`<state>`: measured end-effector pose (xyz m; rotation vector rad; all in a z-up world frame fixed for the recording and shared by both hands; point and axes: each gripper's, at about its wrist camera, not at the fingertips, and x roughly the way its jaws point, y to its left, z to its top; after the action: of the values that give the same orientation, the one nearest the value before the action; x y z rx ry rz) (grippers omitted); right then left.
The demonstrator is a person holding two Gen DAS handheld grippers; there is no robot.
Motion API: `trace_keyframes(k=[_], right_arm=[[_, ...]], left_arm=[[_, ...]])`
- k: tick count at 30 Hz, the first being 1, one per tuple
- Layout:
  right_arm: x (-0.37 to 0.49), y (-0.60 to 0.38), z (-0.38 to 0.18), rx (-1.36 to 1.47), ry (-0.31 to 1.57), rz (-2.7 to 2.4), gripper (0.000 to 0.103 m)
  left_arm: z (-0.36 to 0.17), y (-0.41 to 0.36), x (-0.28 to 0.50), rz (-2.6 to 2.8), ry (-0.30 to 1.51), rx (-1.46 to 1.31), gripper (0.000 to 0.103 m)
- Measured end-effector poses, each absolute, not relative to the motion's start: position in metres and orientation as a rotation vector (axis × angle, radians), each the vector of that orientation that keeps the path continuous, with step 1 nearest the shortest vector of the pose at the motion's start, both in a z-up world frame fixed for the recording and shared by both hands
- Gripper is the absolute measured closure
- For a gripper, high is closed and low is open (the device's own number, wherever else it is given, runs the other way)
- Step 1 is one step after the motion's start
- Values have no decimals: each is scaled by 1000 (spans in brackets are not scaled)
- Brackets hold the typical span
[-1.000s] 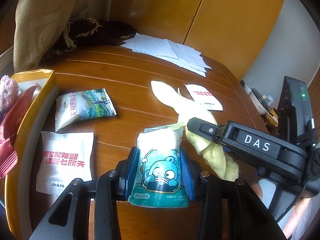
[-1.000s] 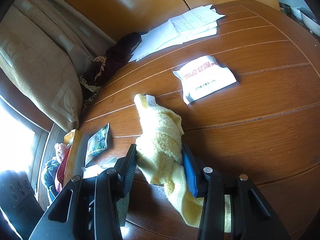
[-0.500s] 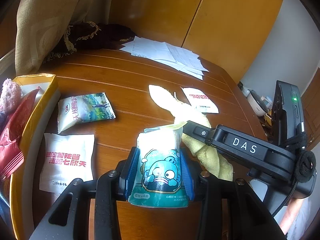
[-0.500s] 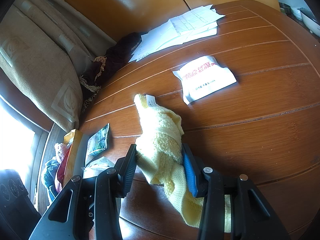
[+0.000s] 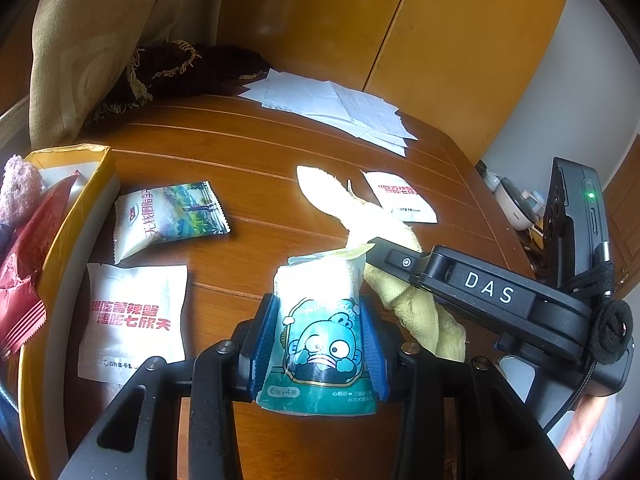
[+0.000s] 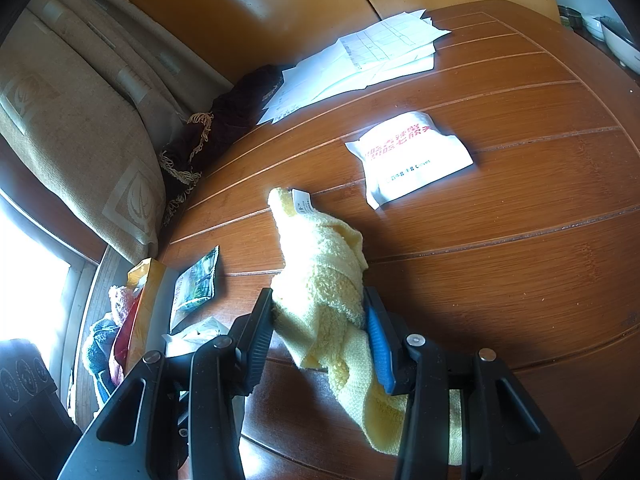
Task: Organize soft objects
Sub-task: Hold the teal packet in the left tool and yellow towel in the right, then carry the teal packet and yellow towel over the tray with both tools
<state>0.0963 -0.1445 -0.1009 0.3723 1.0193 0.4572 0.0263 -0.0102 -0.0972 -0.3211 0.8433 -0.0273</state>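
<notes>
My left gripper (image 5: pixel 318 344) is shut on a teal tissue pack (image 5: pixel 320 336) with a cartoon face, gripped by its sides between the blue pads. My right gripper (image 6: pixel 318 320) is shut on a yellow towel (image 6: pixel 320 276), bunched between its pads. The towel's far end with a white tag rests on the wooden table (image 6: pixel 500 260) and its near end hangs below the fingers. In the left wrist view the towel (image 5: pixel 360 216) lies just right of the pack, under the black body of the right gripper (image 5: pixel 480 292). A yellow box (image 5: pixel 68 216) stands at the left.
The box holds a red packet (image 5: pixel 24 264) and a pink plush (image 5: pixel 18 192). Loose on the table lie a green-and-white snack packet (image 5: pixel 168 216), a white packet with red letters (image 5: pixel 132 316) and another white packet (image 6: pixel 408 156). Papers (image 5: pixel 332 108) and a dark fringed cloth (image 5: pixel 188 68) lie at the back.
Both grips are as they were. In the left wrist view the right gripper's body has shifted slightly to the left; nothing on the table has moved.
</notes>
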Motion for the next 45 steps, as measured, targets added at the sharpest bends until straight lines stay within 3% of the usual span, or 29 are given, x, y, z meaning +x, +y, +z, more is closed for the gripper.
trace_keyframes(k=[34,45], right_arm=[[96,-144,-99,394,1022,511,62],[77,-147,-70,442,864,680,62]], left_arm=[[-94,-10,21,-36,842,-323,61],[-55,12,-22,-50,759,-367,61]])
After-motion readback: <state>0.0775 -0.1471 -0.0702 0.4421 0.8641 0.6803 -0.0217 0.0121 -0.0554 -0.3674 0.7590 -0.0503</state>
